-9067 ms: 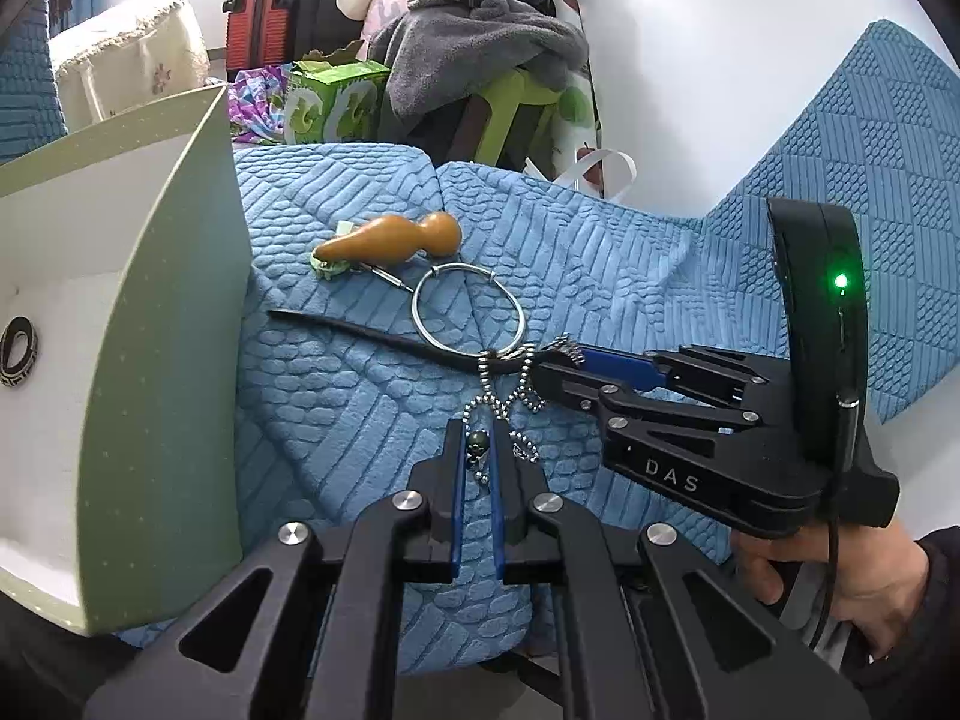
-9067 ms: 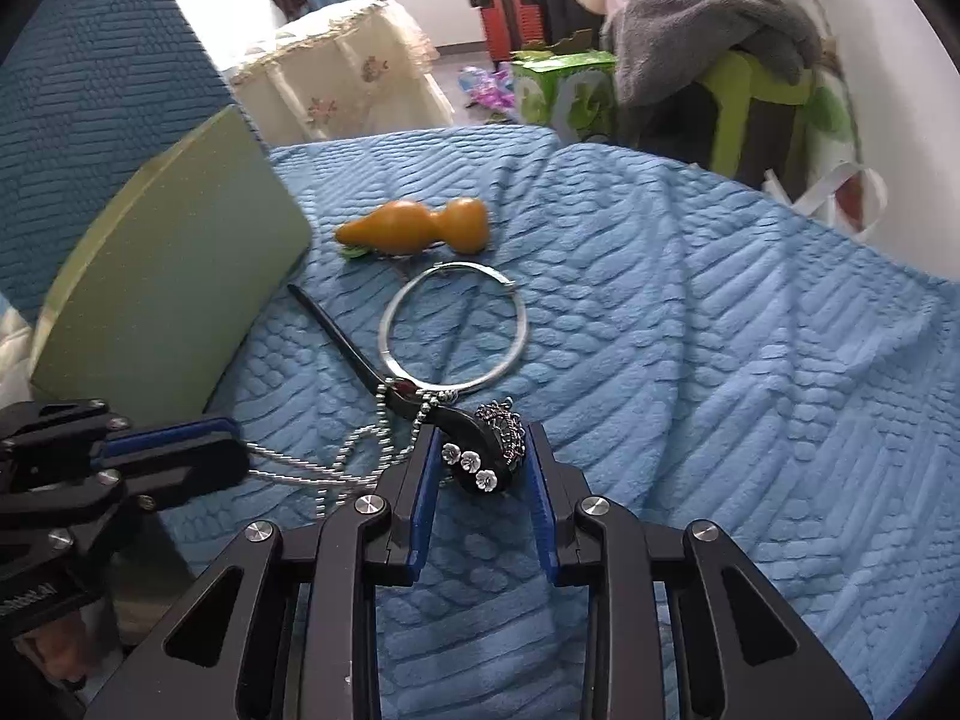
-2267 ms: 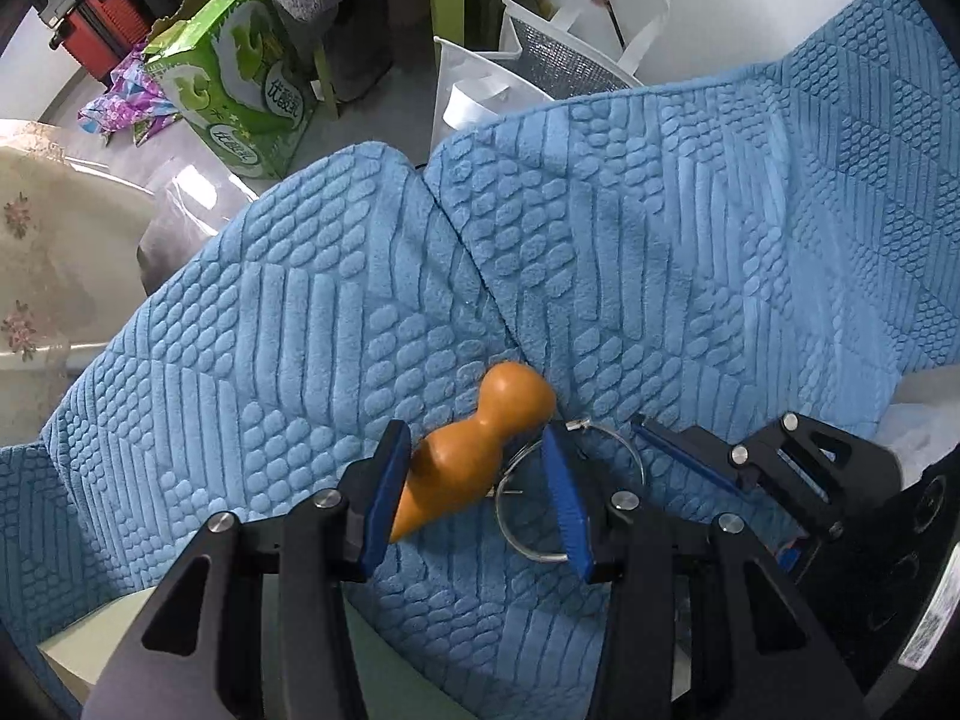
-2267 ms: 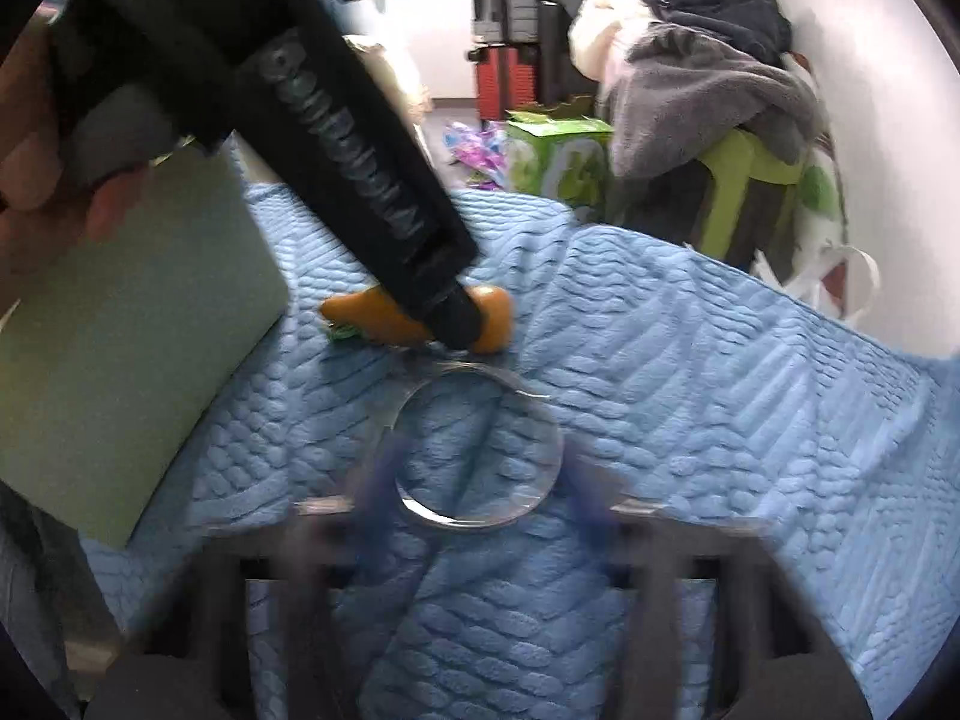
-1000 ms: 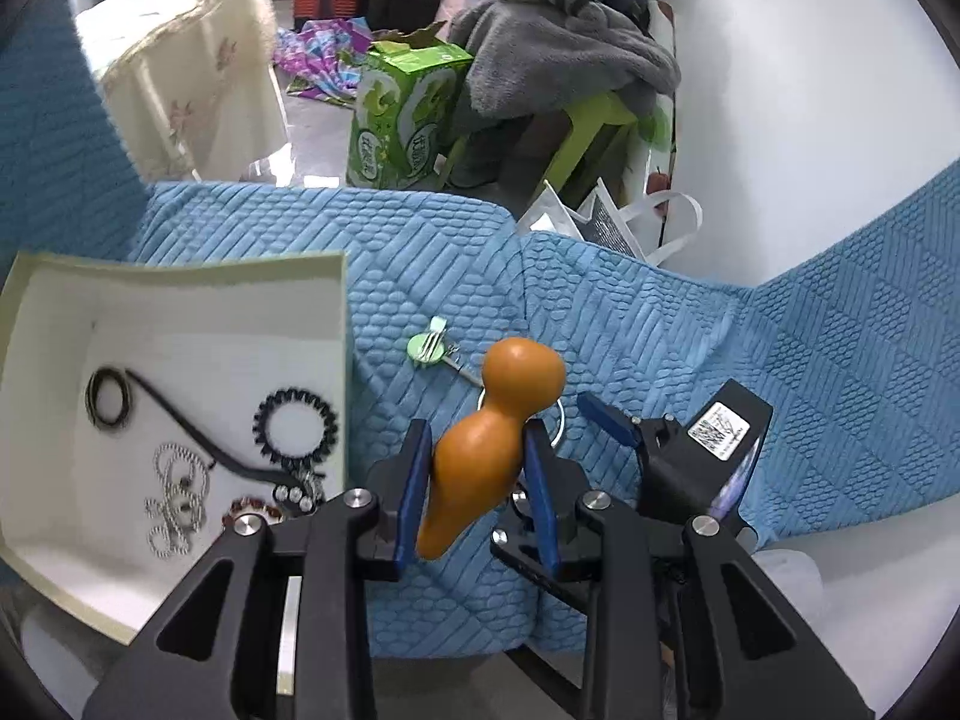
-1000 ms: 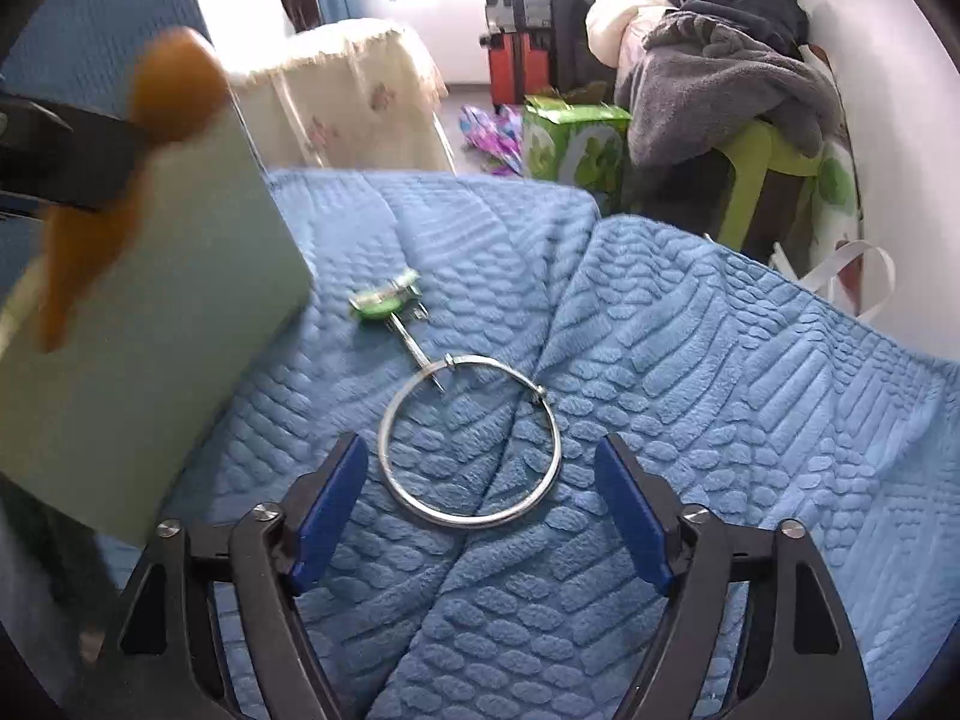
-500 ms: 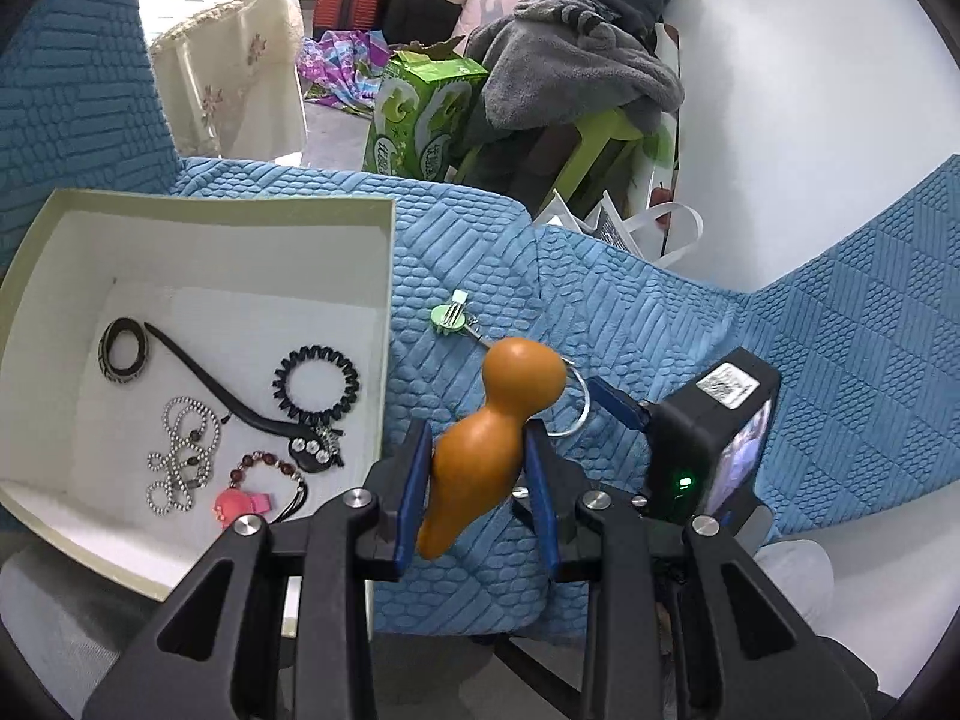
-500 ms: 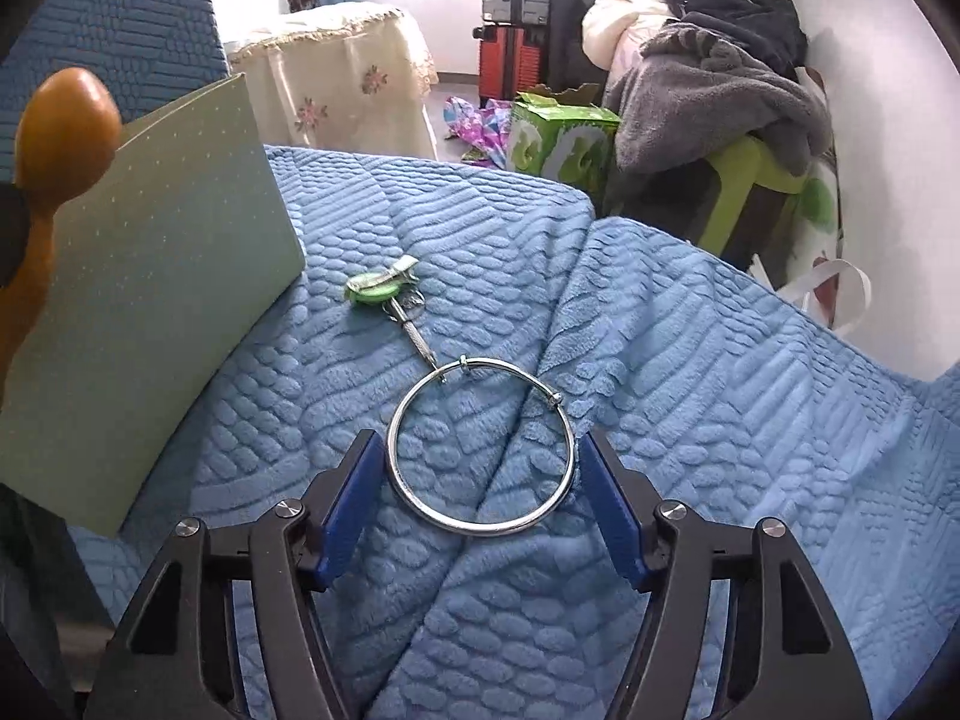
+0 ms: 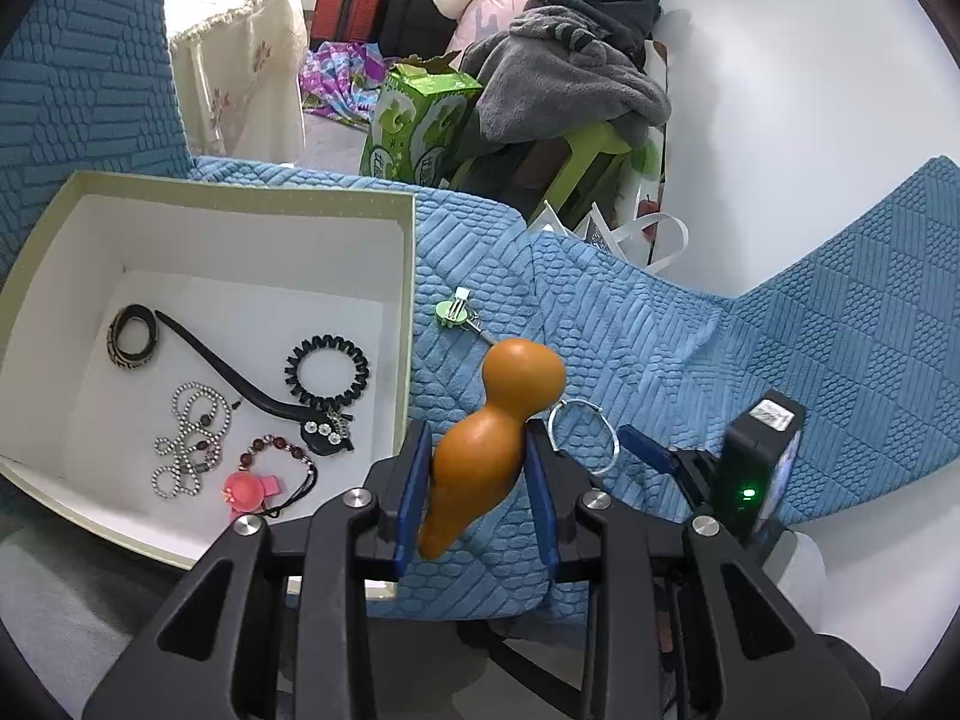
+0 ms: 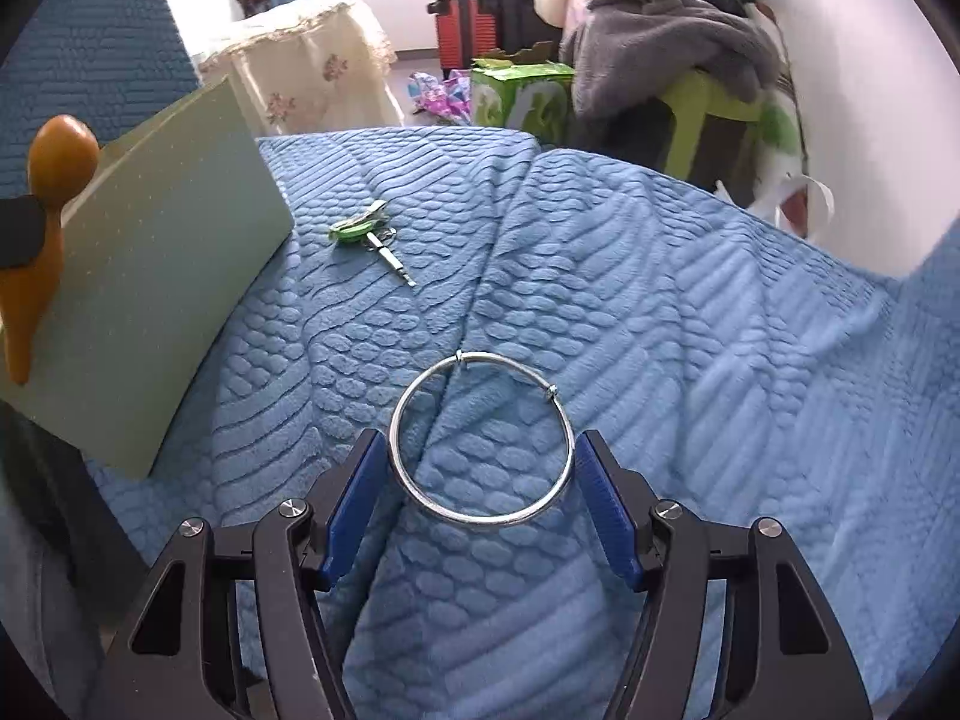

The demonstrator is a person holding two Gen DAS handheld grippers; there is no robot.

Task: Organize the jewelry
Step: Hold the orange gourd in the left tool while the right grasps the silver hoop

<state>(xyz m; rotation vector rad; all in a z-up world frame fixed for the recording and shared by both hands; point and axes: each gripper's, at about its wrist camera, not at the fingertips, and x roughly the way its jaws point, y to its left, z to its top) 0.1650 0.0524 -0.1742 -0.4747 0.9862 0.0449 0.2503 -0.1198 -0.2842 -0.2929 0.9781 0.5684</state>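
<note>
Blocking the silver bangle (image 9: 581, 435) — gripper-held gourd (image 9: 487, 443).

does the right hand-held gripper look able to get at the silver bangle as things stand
Probably yes: the right hand-held gripper is open, its fingers either side of the silver bangle, which lies flat on the blue cover with nothing over it.

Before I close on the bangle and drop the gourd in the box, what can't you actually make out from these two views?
- Gourd: the left gripper covers its lower sides in the left wrist view.
- Box: the right wrist view shows only its outer wall, so its inside is hidden.
- Silver bangle: whether the right gripper pads touch it cannot be told.
- Green charm: too small to identify.
</note>
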